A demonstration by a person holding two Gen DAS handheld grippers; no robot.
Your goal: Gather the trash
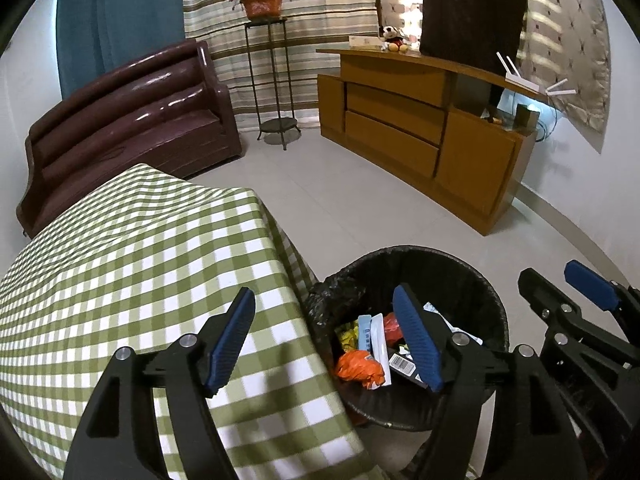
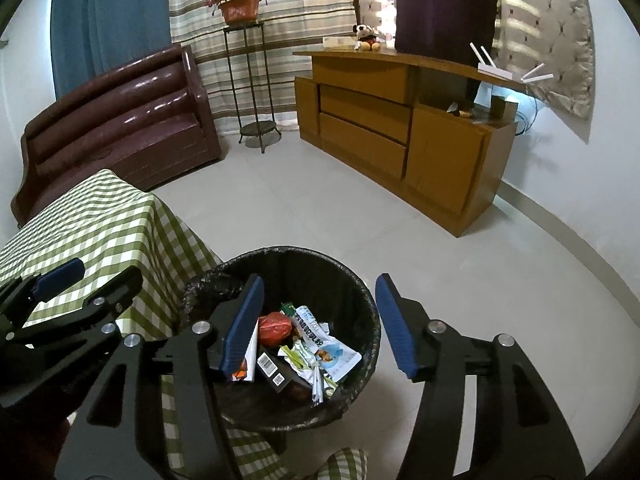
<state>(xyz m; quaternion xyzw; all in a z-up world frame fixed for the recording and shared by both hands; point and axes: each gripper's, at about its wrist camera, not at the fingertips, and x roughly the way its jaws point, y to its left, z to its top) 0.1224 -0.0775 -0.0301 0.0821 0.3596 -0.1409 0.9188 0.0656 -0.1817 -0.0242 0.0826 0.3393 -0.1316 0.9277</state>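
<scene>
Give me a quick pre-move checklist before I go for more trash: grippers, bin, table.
1. Left gripper empty, jaws apart: ok.
2. Right gripper empty, jaws apart: ok.
3. Trash bin upright on the floor beside the table, liner in place: ok.
4. Dropped wrappers lying inside the bin, none seen on the floor around it: ok.
5. Room left in the bin: ok, the trash sits well below the rim.
6. Trash left on the checked tablecloth: cannot tell, the visible part is bare and the rest is out of view.

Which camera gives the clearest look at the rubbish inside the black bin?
The right wrist view: the trash bin sits centred, its wrappers mostly unobstructed. In the left wrist view, a finger covers part of them.
</scene>
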